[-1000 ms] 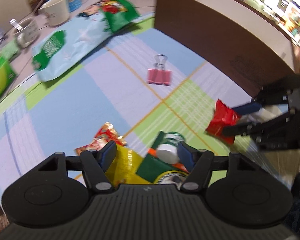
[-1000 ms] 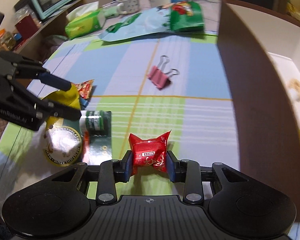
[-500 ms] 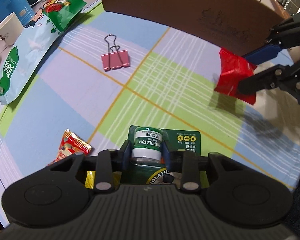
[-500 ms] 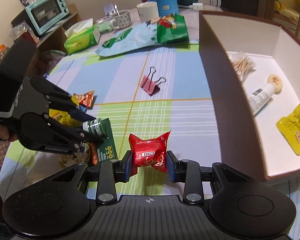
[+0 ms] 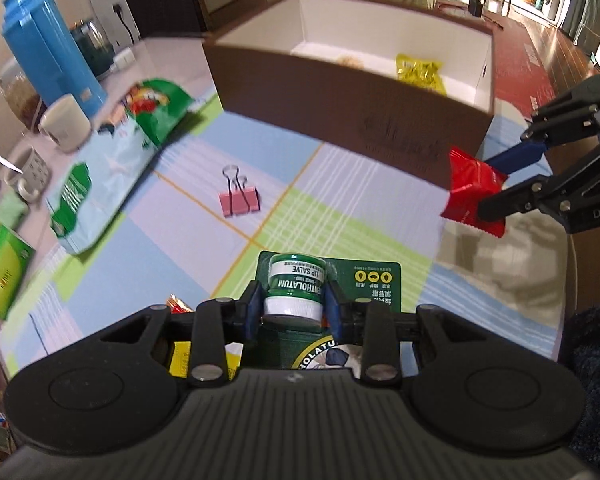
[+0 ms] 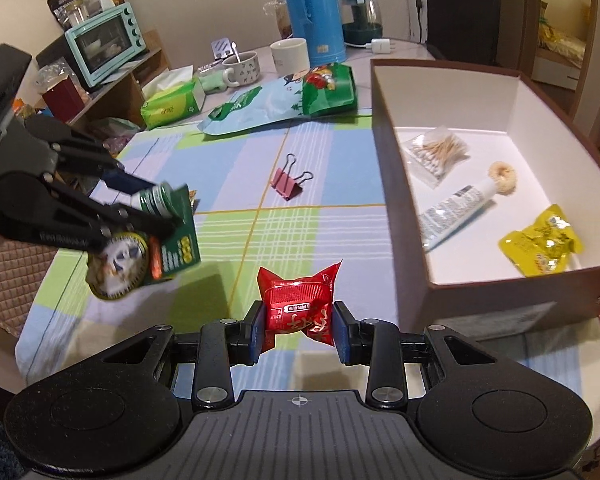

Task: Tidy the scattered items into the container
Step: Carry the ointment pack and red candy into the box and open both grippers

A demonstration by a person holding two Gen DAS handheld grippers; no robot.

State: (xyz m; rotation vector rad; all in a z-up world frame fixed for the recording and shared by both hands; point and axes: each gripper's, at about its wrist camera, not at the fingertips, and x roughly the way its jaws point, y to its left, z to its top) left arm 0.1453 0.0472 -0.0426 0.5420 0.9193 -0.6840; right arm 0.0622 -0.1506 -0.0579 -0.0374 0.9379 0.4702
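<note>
My left gripper [image 5: 293, 309] is shut on a green lip salve pack [image 5: 296, 286], a small jar on a green card, held above the checked tablecloth; the right wrist view shows that pack [image 6: 168, 232] hanging in the air at the left. A red snack packet [image 6: 298, 308] is clamped in my right gripper [image 6: 298, 330], also lifted; the left wrist view has this packet [image 5: 470, 188] at the right, just before the box. The brown box [image 6: 396, 184] with a white inside stands at the right. A pink binder clip [image 6: 287, 184] lies on the cloth.
Inside the box lie cotton swabs [image 6: 438, 152], a tube [image 6: 452, 208] and a yellow packet [image 6: 542, 240]. A big blue-green snack bag [image 6: 276, 104], a tissue pack [image 6: 172, 106], mugs [image 6: 290, 56] and a blue flask [image 6: 312, 8] stand at the table's far side.
My left gripper closed on the lip salve pack and lifted it off the cloth. My right gripper rose with the red packet and the box's inside came into view.
</note>
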